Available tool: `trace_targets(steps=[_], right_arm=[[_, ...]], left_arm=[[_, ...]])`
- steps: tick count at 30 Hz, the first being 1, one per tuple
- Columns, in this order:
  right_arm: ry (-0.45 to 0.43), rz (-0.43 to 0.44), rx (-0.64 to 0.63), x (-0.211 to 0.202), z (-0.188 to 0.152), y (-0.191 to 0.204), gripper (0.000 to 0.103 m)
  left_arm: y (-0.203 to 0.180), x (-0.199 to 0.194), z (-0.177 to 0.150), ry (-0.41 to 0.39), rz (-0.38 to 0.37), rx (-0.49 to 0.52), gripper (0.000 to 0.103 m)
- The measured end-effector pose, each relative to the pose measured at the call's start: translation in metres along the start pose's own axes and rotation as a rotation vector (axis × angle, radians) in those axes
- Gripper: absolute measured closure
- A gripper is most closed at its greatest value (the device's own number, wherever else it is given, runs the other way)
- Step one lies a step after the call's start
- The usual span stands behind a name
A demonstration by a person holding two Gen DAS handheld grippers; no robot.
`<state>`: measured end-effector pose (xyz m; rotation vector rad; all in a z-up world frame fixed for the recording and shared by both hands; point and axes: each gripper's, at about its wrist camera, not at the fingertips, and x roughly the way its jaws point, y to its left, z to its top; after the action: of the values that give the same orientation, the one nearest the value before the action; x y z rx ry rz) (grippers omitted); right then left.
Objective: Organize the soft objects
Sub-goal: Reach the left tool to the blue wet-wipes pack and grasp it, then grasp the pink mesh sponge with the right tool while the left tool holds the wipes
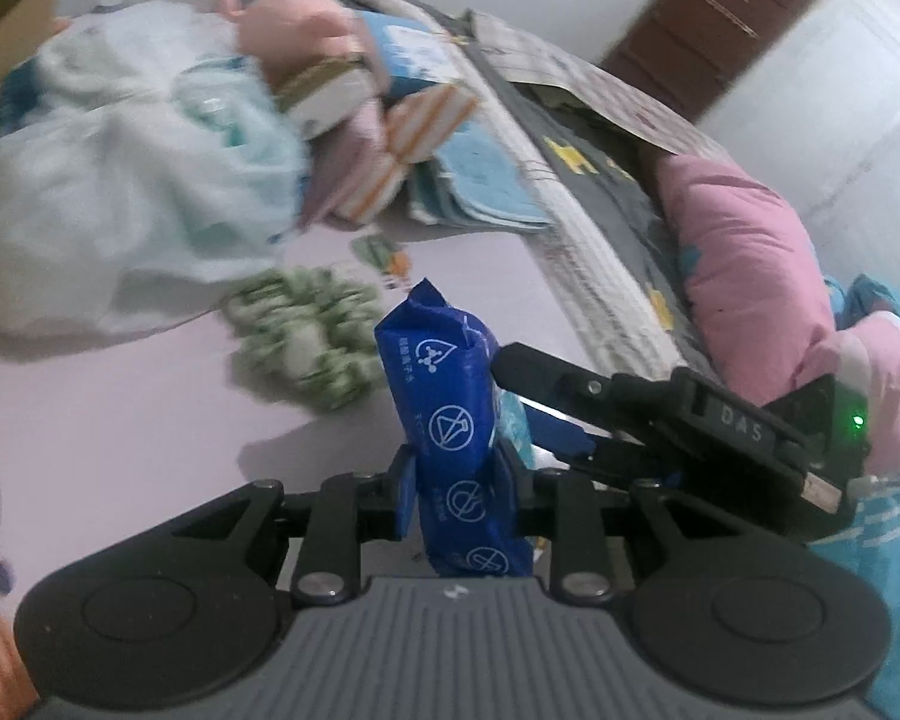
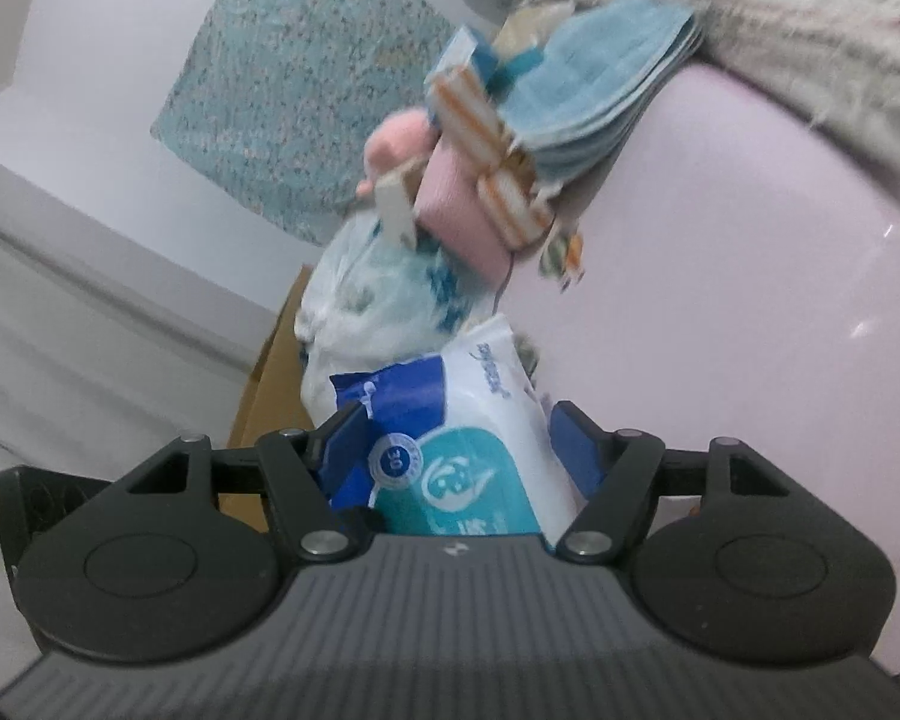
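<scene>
Pale pink bedsheet fills both views. Left gripper pinches a blue wipes pack at lower centre; right gripper clamps the same pack's wider side.

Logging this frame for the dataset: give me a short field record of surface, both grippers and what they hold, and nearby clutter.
surface: pale pink sheet
left gripper: shut on blue wipes pack, pinched at its thin edge
right gripper: shut on the same pack, white and teal face showing, across its wide side
pack state: held between both grippers, off the sheet
nearby: green patterned scrunchie, white plastic bag, folded blue cloths, pink pillow, cardboard box
image quality: motion blur in background
</scene>
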<state>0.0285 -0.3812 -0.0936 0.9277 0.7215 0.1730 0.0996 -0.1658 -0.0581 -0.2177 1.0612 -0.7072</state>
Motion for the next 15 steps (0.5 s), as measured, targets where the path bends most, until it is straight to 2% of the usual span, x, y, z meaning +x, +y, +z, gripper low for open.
trace_targets(steps=[2, 3, 5, 7, 9, 11, 13, 15], right_arm=[[0.011, 0.004, -0.003, 0.004, -0.005, 0.004, 0.035], [0.021, 0.005, 0.005, 0.006, -0.006, 0.006, 0.035], [0.034, 0.01, 0.019, 0.008, -0.011, 0.006, 0.035], [0.041, 0.007, 0.027, 0.008, -0.014, 0.006, 0.035], [0.046, 0.017, 0.043, 0.008, -0.016, 0.005, 0.035], [0.052, 0.037, 0.069, 0.01, -0.017, 0.004, 0.035], [0.07, 0.072, 0.081, 0.015, -0.017, 0.005, 0.035], [0.09, 0.09, 0.085, 0.019, -0.017, 0.008, 0.035]], left_arm=[[0.009, -0.007, -0.003, -0.011, 0.038, -0.018, 0.072], [0.012, -0.01, -0.004, -0.018, 0.067, -0.02, 0.066], [0.017, -0.017, -0.008, -0.032, 0.105, -0.018, 0.061], [0.019, -0.023, -0.01, -0.036, 0.103, -0.018, 0.051], [0.02, -0.027, -0.012, -0.032, 0.094, -0.013, 0.032], [0.018, -0.029, -0.016, -0.028, 0.106, 0.012, 0.024], [0.013, -0.026, -0.018, -0.021, 0.122, 0.037, 0.021], [0.008, -0.022, -0.018, -0.016, 0.127, 0.071, 0.011]])
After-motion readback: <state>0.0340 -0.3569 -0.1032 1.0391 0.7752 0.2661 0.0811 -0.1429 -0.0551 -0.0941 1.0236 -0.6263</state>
